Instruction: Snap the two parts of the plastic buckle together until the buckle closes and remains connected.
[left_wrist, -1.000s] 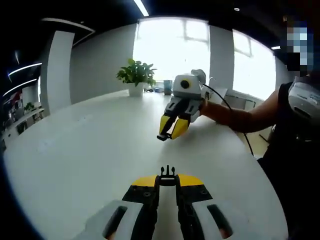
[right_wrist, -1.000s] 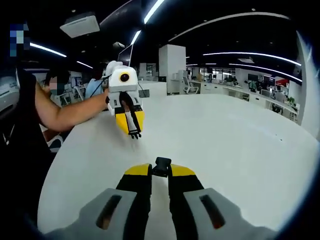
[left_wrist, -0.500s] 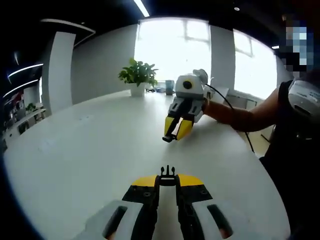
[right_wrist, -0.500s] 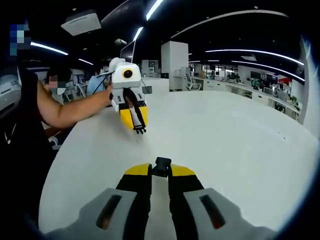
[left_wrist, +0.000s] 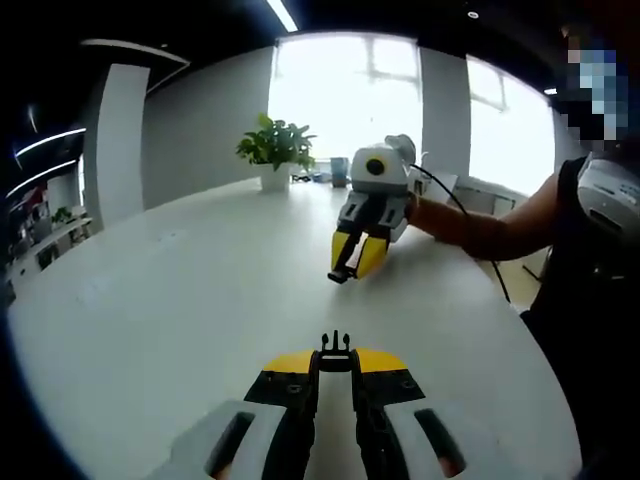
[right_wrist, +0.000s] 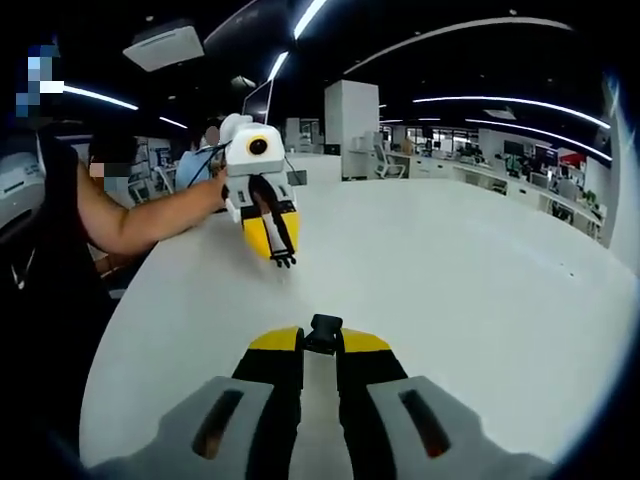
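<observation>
Both halves of the buckle are off the counter (left_wrist: 150, 300) and held in the air, well apart, facing one another. The left tongs (left_wrist: 336, 362) are closed tight on the pronged half (left_wrist: 336, 347), whose black prongs stick out past the yellow tips. The right tongs (right_wrist: 321, 345) are clamped just as narrowly on the socket half (right_wrist: 323, 331), a small dark block at the tip. In the left gripper view the right tongs hang further off and to the right, with the dark socket piece poking from their tip; its opening is too small there to tell which way it faces.

The chief risk is misalignment. If the prongs meet the socket tilted or rolled, they would jam on the rim or twist a half out of its thin grip, and it could drop. Pushing without a full click would leave the buckle only loosely joined.

There is plenty of room: the white counter lies broad and bare beneath, its curved edge near the person's arm (left_wrist: 480, 232) on the right, and a potted plant (left_wrist: 274, 150) far back.
</observation>
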